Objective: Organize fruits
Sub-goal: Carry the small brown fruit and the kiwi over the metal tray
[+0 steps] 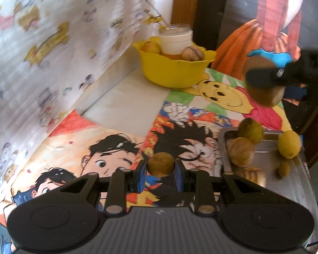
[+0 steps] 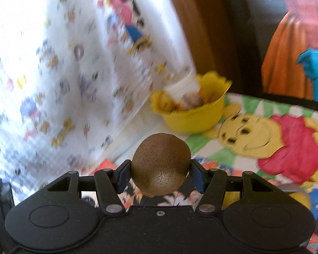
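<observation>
My left gripper [image 1: 160, 174] is shut on a small round brown-green fruit [image 1: 160, 163], held above the cartoon tablecloth. My right gripper [image 2: 160, 174] is shut on a larger brown kiwi-like fruit [image 2: 160, 166]; it also shows at the right of the left wrist view [image 1: 265, 80], in the air beyond the tray. A yellow bowl [image 1: 173, 69] stands at the back by the wall and holds several fruits [image 1: 192, 53] and a white jar [image 1: 176, 39]; it also shows in the right wrist view [image 2: 193, 118]. A metal tray [image 1: 286, 169] at right holds several fruits [image 1: 240, 151].
A patterned wall sheet [image 1: 53, 53] runs along the left side. A cartoon cloth [image 1: 120, 139] covers the table. A person in orange clothing [image 1: 243, 42] stands behind the table's far edge. The tray lies near the table's right edge.
</observation>
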The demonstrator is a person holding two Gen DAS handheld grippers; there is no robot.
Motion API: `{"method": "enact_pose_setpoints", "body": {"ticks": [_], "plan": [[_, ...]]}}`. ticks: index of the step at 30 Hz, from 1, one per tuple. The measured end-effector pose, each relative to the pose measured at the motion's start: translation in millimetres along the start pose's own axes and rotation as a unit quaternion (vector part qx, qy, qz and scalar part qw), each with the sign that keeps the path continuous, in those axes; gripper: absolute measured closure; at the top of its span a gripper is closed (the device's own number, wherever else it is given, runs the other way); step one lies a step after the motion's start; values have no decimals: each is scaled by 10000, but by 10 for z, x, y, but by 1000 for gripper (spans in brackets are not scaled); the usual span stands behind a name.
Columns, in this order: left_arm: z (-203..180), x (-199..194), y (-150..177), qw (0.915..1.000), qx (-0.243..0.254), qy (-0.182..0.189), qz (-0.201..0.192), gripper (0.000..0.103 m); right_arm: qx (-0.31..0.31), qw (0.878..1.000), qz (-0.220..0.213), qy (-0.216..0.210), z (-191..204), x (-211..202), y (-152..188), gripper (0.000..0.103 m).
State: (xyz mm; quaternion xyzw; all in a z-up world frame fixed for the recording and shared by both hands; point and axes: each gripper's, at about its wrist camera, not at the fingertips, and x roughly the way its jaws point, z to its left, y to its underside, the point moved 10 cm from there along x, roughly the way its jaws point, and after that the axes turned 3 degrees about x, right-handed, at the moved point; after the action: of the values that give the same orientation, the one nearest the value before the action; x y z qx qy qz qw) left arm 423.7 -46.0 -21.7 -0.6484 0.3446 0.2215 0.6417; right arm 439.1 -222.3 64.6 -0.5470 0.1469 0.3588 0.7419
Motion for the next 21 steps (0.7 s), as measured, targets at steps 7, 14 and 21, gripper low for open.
{"method": "enact_pose_setpoints", "body": {"ticks": [7,14,21], "plan": [[-319,-98,-88,9992,207,330,-133,73,-54,9984,-445,330,-202,-627,-234,42],[-732,-139,-204,9959,526,701,-244,73,0,9966,-428,704,-455,-1005,17,42],[-1144,-106,-198,9889,994,1079,-243,73,183,9948,-375,931,-692,-1252,455,42]]}}
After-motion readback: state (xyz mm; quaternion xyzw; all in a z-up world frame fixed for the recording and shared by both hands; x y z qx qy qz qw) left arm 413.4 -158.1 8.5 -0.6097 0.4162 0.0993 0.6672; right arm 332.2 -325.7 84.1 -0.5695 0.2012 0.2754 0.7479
